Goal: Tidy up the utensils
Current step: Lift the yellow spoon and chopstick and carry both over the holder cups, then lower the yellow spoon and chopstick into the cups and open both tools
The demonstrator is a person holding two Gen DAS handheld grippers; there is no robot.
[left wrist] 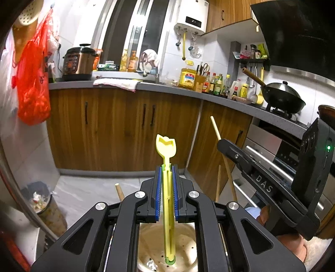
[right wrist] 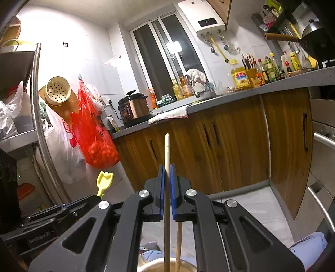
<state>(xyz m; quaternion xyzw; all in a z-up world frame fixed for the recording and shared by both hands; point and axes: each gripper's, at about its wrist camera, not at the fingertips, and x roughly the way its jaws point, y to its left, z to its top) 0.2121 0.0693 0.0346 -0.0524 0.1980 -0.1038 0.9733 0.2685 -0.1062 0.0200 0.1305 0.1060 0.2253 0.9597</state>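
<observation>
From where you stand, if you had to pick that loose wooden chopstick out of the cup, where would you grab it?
Near its upper half, from above. The loose chopstick stands almost upright in the cup, beside the one the right claw holds, so only its upper shaft is free. Close across the thin shaft. The left claw is busy holding the yellow utensil.

Both views low, close behind own claw, facing kitchen bench (left wrist: 125, 85) and wooden cabinets (right wrist: 240, 142). Left wrist looks level; right wrist tilts leftward. Shared: window (right wrist: 165, 62), water heater (left wrist: 191, 17), pressure cooker (right wrist: 134, 106).
</observation>
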